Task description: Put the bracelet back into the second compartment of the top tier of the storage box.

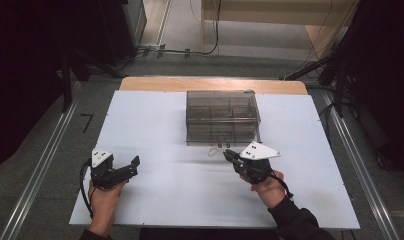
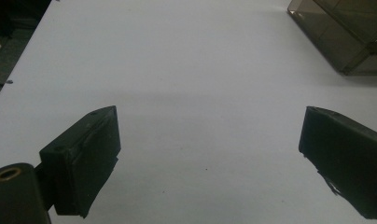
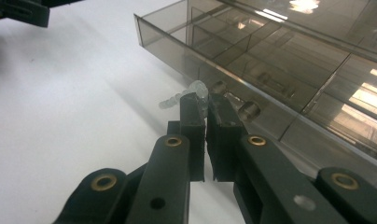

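On the white table (image 1: 155, 190), near its far edge, stands a smoky transparent box (image 1: 221, 117) with several compartments inside. Just in front of its near wall lies a small clear plastic piece (image 1: 212, 151), curved like a hook or a clip; what it is exactly I cannot tell.

The right gripper (image 1: 228, 154) is at this piece. In the right gripper view its two black jaws are pressed together, and the clear piece (image 3: 196, 91) sits at their tips, pinched between them, with one beaded end sticking out to the side. The tips are just beside the wall of the box (image 3: 270, 60), but I cannot tell if they touch it. The right hand (image 1: 268, 189) holds the gripper low over the table.

The left gripper (image 1: 133, 164) is well apart from the box, above the left part of the table. Its jaws are spread wide and nothing is between them; in the left gripper view there is bare white table (image 2: 196, 84) under them, and a corner of the box (image 2: 350, 32) at the upper right.
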A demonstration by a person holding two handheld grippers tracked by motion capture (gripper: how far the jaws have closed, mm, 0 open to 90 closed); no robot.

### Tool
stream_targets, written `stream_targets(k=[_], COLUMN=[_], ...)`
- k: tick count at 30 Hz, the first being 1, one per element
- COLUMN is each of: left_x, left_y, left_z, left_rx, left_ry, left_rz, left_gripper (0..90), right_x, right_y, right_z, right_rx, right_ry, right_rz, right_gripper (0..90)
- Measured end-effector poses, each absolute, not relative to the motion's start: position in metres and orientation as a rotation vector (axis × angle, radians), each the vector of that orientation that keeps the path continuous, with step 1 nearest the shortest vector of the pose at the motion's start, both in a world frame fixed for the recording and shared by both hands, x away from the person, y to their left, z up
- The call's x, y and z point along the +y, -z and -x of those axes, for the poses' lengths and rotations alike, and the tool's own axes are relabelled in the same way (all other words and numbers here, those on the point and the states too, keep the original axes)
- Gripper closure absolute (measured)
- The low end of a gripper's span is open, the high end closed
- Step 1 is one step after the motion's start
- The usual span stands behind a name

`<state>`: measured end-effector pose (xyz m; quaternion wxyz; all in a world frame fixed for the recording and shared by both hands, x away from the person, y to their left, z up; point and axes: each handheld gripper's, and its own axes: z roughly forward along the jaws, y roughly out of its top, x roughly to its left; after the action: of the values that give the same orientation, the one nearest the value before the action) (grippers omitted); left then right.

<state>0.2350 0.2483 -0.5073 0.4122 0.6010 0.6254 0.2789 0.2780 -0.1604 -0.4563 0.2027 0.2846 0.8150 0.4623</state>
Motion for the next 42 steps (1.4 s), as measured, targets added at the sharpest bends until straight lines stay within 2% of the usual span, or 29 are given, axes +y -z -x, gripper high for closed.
stream_targets(k=[22, 42], left_x=[0.248, 0.248], left_y=[0.508, 0.508], left_z=[-0.236, -0.236], left_rx=[1.575, 1.576], left_ry=[-0.706, -0.705], left_rz=[-1.519, -1.519], left_gripper=[5.8, 5.8], right_x=[-0.171, -0.183], right_y=[0.434, 0.428], right_z=[-0.279, -0.293], right_rx=[2.173, 2.041], right_ry=[-1.375, -1.407], right_rz=[-0.807, -0.878], right_gripper=[83.1, 83.1])
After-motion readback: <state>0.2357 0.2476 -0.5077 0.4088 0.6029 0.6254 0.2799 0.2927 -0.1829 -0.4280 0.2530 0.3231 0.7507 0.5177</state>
